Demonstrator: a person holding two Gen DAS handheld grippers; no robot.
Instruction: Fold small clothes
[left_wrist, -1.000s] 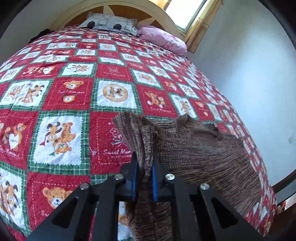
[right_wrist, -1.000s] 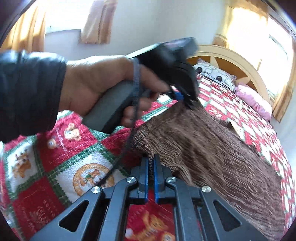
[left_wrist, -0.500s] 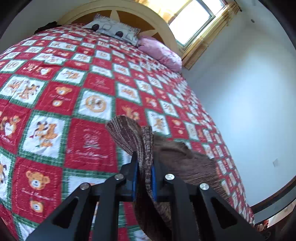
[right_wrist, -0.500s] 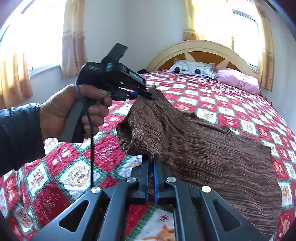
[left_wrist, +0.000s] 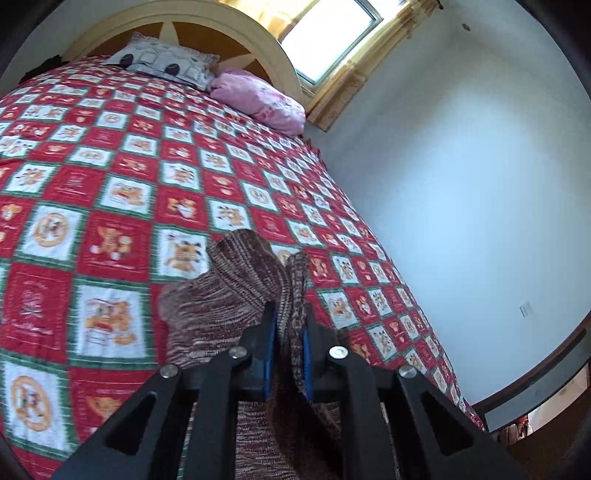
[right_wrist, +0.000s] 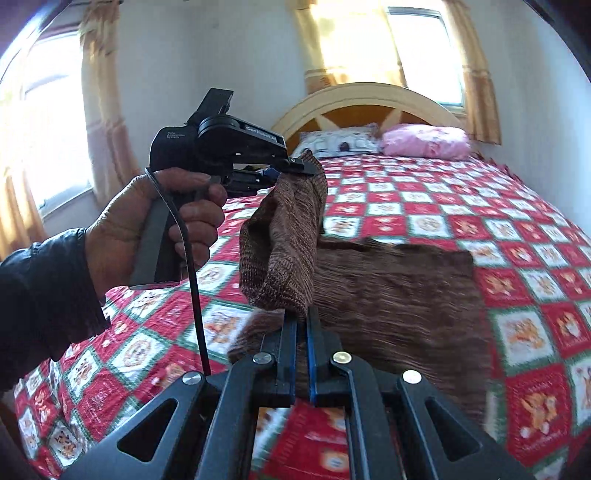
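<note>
Patchwork quilt, both tools pinching brown knit, far hem blurred.

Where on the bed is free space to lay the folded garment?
The red checked quilt is bare between the brown knitted garment and the pillows: a grey patterned pillow and a pink pillow. It is crowded near the left gripper and right gripper, both clamping the knit.

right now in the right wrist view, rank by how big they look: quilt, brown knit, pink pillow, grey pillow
1. quilt
2. brown knit, held near the camera, which inflates it
3. and 4. pink pillow and grey pillow look alike; the left gripper hides part of the grey one, so no ranking.
</note>
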